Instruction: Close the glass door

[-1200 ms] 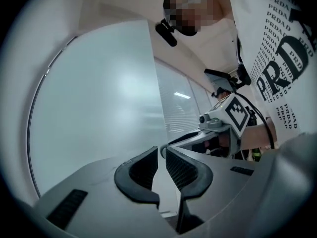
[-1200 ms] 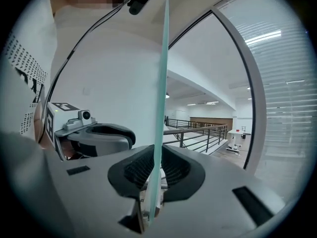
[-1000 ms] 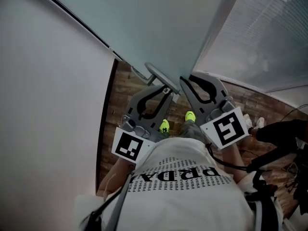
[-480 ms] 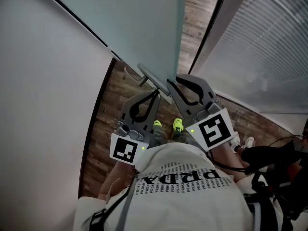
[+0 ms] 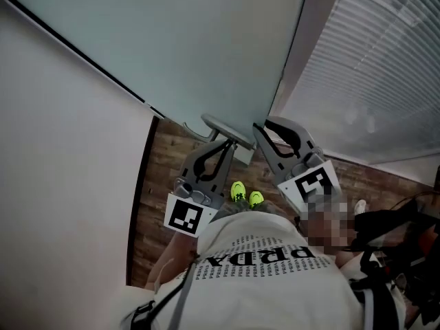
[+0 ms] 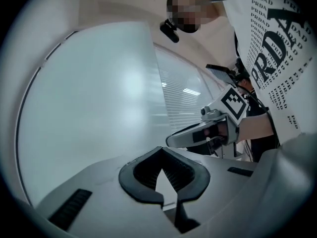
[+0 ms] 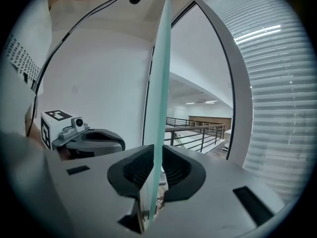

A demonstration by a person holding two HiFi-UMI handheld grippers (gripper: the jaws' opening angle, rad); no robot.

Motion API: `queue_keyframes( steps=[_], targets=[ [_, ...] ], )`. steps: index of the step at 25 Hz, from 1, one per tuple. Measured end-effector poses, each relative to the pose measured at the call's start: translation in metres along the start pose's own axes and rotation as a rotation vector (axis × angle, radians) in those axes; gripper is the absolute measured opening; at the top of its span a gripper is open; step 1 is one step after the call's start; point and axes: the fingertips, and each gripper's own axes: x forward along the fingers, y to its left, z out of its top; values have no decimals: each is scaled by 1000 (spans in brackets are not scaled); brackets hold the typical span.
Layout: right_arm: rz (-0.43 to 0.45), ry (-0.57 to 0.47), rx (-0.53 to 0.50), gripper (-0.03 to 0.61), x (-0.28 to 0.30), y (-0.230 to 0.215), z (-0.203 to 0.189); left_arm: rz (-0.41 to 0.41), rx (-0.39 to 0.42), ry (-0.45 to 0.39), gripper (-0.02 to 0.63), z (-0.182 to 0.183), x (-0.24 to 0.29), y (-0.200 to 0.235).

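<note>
Two grippers are working at the free side of the glass door [image 5: 206, 40] in the head view. The left gripper [image 5: 221, 143] is sitting just under the door handle [image 5: 227, 127], and the right gripper [image 5: 269, 130] is reaching onto the pane's border just beside it. The person is standing close, with neon shoes [image 5: 246, 195] on the wooden floor [image 5: 168, 177]. A white wall [image 5: 62, 184] is showing on the left and blinds [image 5: 385, 67] on the right.

In the left gripper view, the frosted pane is filling most of the picture. The jaws are meeting at their tips, and I am making out nothing held between them. This gripper seems to be waiting near the glass rather than gripping it.

In the right gripper view, the jaws are standing narrow and pinching the pane's greenish edge [image 7: 161, 83], which is running straight up between them. Between that edge and the door frame [image 7: 238, 98] an opening is showing, with a railing [image 7: 198, 133] beyond, so the door is standing ajar.

Judging by this, the swing toward the frame is the step in hand. The next move is calling for the edge to be carried across to the frame. The right jaws will probably be needing to let go before the closing gap traps the outer one.
</note>
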Motion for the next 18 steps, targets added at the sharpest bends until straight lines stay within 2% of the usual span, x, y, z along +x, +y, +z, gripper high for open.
queue_keyframes(
  steps=[7,18],
  targets=[
    [-24,5,-21,40,1,-16,3,-11,2,28,2,-3,17,8],
    [-8,23,-18,40,-2,-4,-3,-41,33,19,2,2,36,12]
  ],
)
